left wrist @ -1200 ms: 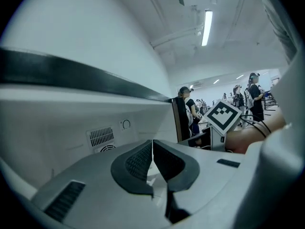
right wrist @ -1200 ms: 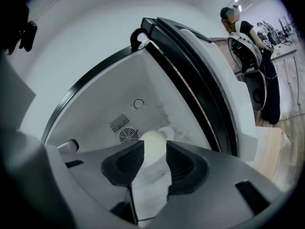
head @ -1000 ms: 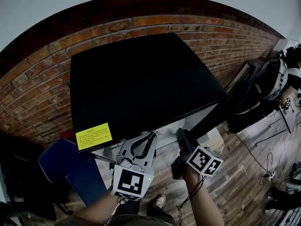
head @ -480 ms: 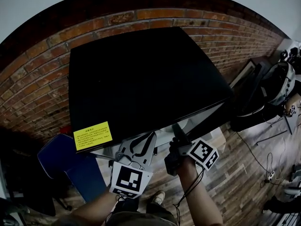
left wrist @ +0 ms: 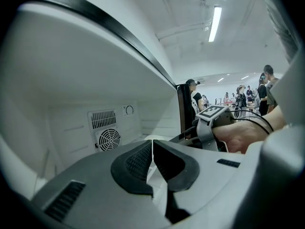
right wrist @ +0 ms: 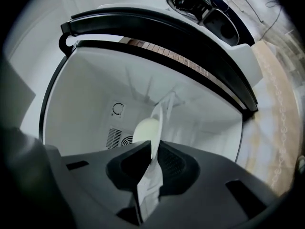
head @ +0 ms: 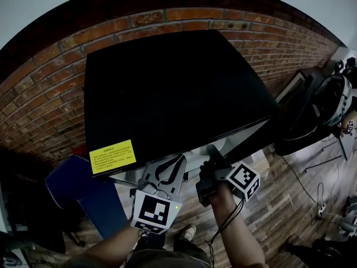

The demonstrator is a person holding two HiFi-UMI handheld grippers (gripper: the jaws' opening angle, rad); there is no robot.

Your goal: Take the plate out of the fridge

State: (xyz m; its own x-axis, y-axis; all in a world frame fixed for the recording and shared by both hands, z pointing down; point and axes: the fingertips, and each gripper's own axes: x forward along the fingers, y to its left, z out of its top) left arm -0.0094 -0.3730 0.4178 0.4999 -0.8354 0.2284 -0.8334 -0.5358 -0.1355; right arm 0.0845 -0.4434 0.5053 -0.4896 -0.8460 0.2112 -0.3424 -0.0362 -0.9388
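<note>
A small fridge with a black top (head: 173, 94) stands open against the brick wall. The pale plate (right wrist: 148, 127) shows edge-on inside the white fridge compartment. My right gripper (right wrist: 153, 149) reaches into the opening (head: 212, 156); its jaws are closing and the pads press on the plate's rim. My left gripper (head: 179, 162) hovers just in front of the opening, left of the right one. In the left gripper view it (left wrist: 152, 144) is shut with nothing between its fingers, and a sliver of the plate (left wrist: 148, 136) shows behind them.
The fridge's dark door (head: 254, 138) hangs open at the right. A fan grille (left wrist: 107, 138) sits on the fridge's back wall. A blue object (head: 78, 194) stands on the floor at the left. Gear and cables (head: 329, 105) lie at the right. People stand in the background.
My right gripper has moved left and forward into the fridge opening. The left gripper has barely shifted.
</note>
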